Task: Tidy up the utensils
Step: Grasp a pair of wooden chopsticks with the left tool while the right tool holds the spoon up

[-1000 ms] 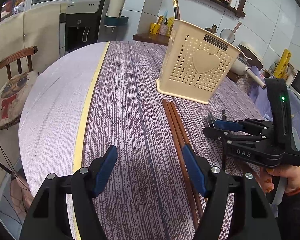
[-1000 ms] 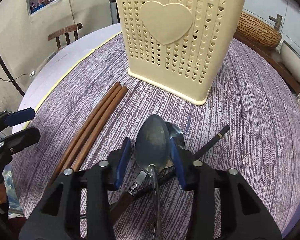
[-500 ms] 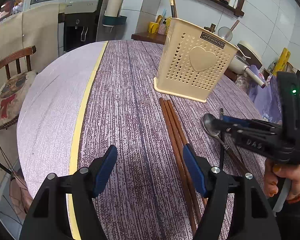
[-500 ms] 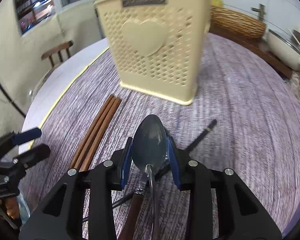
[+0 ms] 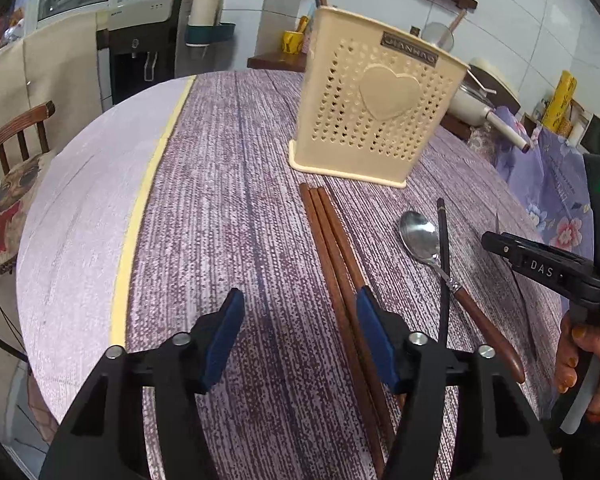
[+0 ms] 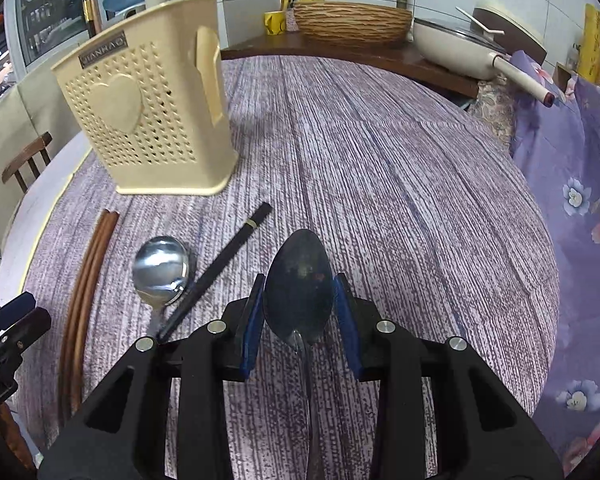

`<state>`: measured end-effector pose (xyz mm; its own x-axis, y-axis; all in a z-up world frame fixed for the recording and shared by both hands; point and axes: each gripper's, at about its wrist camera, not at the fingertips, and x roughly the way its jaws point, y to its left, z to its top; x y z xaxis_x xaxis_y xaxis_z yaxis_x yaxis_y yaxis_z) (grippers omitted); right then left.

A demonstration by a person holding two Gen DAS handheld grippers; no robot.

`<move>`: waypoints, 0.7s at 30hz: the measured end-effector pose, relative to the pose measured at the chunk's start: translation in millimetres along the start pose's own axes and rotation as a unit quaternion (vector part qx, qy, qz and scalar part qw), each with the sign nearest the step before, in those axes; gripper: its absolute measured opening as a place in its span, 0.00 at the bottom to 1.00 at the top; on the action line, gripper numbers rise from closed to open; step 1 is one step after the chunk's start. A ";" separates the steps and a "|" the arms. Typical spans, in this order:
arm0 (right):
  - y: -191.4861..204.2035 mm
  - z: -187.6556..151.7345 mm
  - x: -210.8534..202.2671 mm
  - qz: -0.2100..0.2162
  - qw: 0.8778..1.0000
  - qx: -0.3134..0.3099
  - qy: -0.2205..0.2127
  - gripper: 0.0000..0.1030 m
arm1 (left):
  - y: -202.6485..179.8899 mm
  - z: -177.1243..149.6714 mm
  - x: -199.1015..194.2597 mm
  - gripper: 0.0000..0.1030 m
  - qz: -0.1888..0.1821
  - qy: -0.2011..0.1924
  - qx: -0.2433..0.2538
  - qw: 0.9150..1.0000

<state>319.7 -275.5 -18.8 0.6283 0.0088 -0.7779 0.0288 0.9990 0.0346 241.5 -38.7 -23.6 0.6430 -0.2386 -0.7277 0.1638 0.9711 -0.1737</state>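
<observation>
The right gripper pinches a spoon by its bowl, above the table. The left gripper is closing, seemingly on nothing. Only its view shows the second spoon's brown handle beside 3 chopsticks.

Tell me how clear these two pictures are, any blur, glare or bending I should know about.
Left wrist view: sharp, heavy fisheye bending the table edge, dark corners, the spoon lying on the cloth glints. Right wrist view: also sharp and curved; the spoon held in the right gripper looks dark and dull, while the other spoon's bowl shows bright glare.
</observation>
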 end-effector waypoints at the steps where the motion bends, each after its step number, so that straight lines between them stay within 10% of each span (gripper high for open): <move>1: -0.9 -0.6 1.7 0.000 1.000 0.003 0.001 0.34 | -1.5 0.7 3.1 0.50 -0.001 0.005 0.004 1.000; 21: -2.2 -6.4 5.9 0.008 1.000 0.007 0.003 0.35 | -15.8 30.4 40.5 0.36 0.066 0.036 0.069 0.995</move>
<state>318.3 -277.4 -27.5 0.6247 0.0255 -0.7804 0.0289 0.9980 0.0557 287.7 -64.0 -30.2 0.6114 -0.1026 -0.7846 0.1854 0.9825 0.0161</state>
